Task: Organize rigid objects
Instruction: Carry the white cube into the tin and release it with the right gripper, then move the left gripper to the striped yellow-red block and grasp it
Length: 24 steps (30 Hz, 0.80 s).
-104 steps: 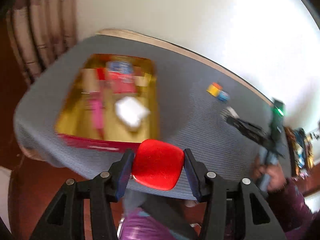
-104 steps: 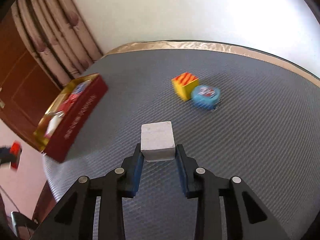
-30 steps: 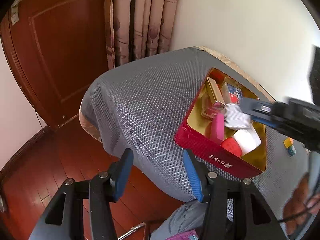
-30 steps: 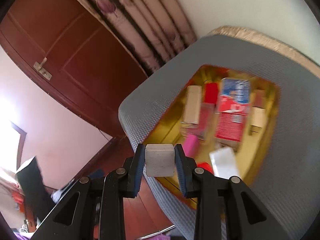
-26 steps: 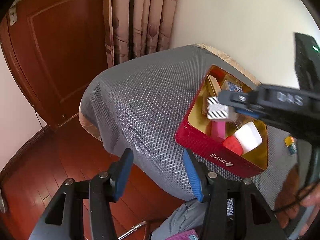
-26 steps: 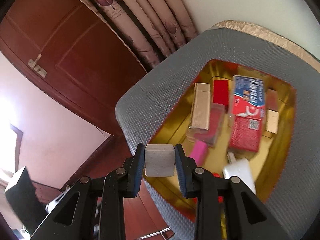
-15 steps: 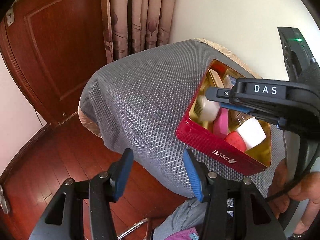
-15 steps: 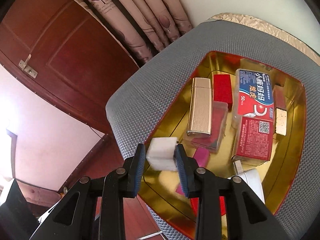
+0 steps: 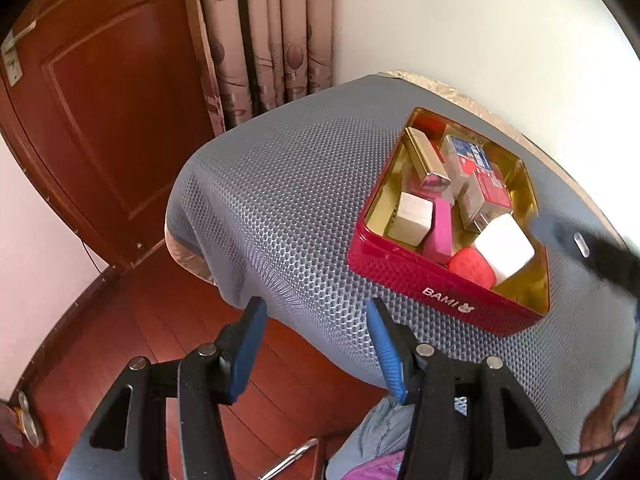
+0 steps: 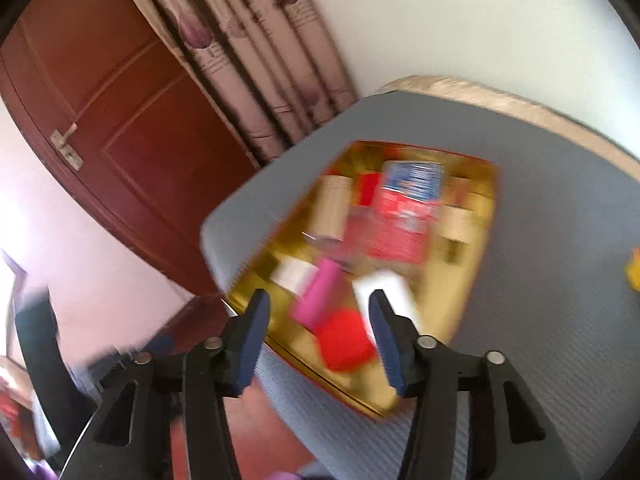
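Observation:
A red tin with a gold inside (image 9: 404,270) (image 10: 486,236) sits on the grey mesh pad. In it lie the white cube (image 9: 412,216) (image 10: 294,276), a pink block (image 9: 438,232), a red rounded piece (image 9: 472,270) (image 10: 344,344), a white box (image 9: 504,246), a gold case (image 9: 426,160) and a red and blue packet (image 9: 484,178). My left gripper (image 9: 316,336) stands open and empty over the pad's near edge, left of the tin. My right gripper (image 10: 318,326) hangs above the tin's near end, jaws opening, nothing between them; its view is blurred.
The grey pad (image 9: 280,200) drops off at its left and near edges to a wooden floor (image 9: 132,320). A brown door (image 9: 100,100) and curtains (image 9: 260,32) stand behind. A yellow object (image 10: 634,272) lies on the pad right of the tin. A hand (image 9: 604,432) shows at the right.
My right gripper let go of the white cube, which now lies in the tin beside the pink block. That gripper pulled back to the right. My left gripper stayed put, open.

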{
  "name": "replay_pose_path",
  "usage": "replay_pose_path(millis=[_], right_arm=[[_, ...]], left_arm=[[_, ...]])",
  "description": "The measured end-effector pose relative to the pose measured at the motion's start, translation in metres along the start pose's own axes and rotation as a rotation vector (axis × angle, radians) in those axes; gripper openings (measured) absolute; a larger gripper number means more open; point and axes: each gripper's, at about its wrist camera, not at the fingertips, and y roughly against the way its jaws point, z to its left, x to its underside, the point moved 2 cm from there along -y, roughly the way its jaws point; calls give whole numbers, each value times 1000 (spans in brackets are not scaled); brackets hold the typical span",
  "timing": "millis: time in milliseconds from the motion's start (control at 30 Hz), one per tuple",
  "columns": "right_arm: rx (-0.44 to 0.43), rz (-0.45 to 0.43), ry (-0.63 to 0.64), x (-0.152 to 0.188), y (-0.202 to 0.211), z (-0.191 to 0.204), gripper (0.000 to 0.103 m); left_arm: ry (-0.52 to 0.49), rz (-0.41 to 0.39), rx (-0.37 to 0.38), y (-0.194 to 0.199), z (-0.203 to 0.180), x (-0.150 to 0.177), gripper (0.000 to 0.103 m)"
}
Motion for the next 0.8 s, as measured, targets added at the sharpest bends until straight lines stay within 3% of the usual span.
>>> replay_pose_path(millis=[133,333,400,467,600,733,800], right_arm=[[146,-11,-16,41,31,-55,63],[436,-14,-142,102,91,-173,64],[544,-30,-159,119,116,-205,64],[651,-43,-163,133,138,-231,71],[732,-78,-184,152,162,-260,76],[684,-93,-252,160,162,-272,79],[659,-111,-239,158,162,-272,80]], left_arm=[[-43,-21,-29,4,-8,2,53],[-129,-81,-54,21,-31,9,53],[-174,-103,-25,29,-46,14,53],[-241,-114,30,37,-68,18,56],[-446,-85,182,44,-132,26,59],[-638,-45,294,46,-210,23,59],[-686,-6,350,42,-245,17,59]])
